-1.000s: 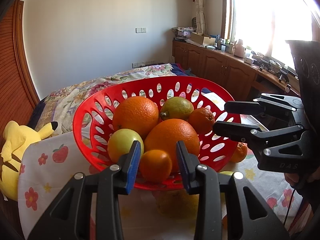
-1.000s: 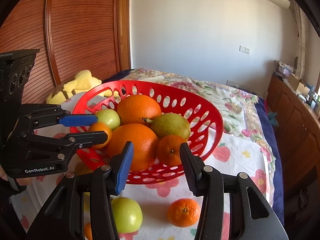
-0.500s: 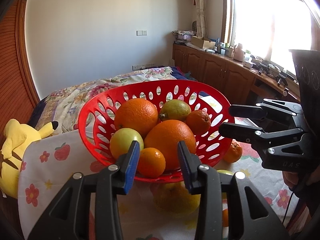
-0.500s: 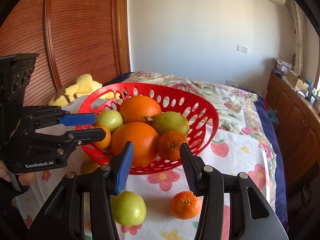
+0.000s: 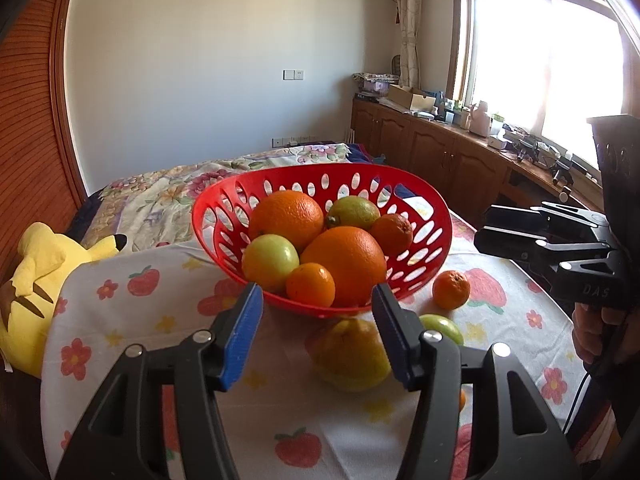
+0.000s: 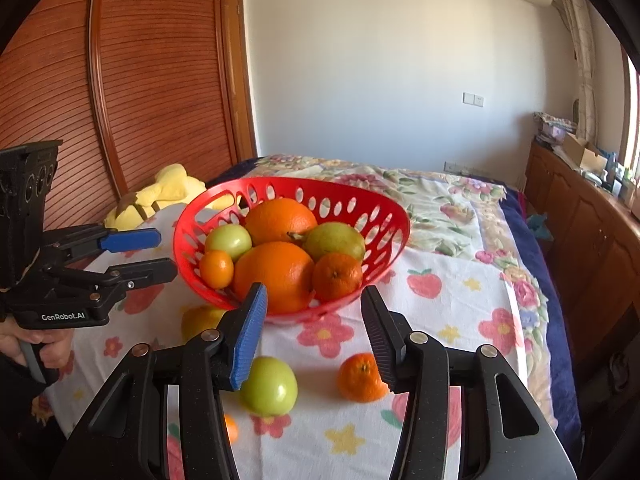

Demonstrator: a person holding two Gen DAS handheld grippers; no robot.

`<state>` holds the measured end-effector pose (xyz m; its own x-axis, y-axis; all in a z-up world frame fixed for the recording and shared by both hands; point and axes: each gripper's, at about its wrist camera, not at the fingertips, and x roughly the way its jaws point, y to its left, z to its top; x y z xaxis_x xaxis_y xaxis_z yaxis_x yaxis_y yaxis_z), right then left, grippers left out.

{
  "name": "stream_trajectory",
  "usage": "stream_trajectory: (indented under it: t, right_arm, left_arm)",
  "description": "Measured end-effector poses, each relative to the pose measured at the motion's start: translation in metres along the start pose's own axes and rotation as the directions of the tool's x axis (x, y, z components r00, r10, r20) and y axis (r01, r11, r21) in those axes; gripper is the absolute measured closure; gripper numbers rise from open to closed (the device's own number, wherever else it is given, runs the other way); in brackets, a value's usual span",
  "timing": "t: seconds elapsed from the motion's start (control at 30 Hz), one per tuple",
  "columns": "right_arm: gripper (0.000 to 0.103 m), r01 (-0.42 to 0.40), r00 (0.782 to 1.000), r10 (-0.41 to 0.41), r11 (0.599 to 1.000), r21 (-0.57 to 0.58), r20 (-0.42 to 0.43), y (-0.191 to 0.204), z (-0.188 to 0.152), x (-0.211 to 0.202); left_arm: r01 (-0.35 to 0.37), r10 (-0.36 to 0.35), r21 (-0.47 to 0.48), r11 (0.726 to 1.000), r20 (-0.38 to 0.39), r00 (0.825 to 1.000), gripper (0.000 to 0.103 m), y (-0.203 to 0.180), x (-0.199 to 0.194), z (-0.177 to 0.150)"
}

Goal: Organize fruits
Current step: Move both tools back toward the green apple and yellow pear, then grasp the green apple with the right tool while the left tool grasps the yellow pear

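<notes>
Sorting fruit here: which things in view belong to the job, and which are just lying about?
Job: red basket of fruit; loose on the cloth: green apple, mandarin, yellow pear.
Lying about: yellow plush toy, floral bedspread, clutter on the wooden counter.

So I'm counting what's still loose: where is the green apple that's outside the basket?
The green apple lies on the flowered cloth in front of the red basket, low in the right wrist view, left of a loose tangerine.
</notes>
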<state>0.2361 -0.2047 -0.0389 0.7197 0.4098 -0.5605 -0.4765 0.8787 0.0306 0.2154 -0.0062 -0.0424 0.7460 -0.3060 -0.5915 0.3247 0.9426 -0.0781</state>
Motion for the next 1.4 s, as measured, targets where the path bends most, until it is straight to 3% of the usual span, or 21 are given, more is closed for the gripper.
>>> stream_trajectory:
  t: [0.6, 1.4]
  right_arm:
    - [0.053, -0.039, 0.992, 0.043, 0.999, 0.034, -0.119, 0.015, -0.045, 0.028]
    - [0.045, -0.06, 0.974, 0.065, 0.998, 0.031, -0.218, 0.031, -0.06, 0.06]
  left_arm:
    - [0.031, -0.032, -0.012, 0.999, -0.042, 0.999, 0.046, -0.015, 0.021, -0.043]
    - [0.056, -0.056, -0.005, 0.998, -0.062, 0.996, 0.045, -0.018, 0.028, -0.046]
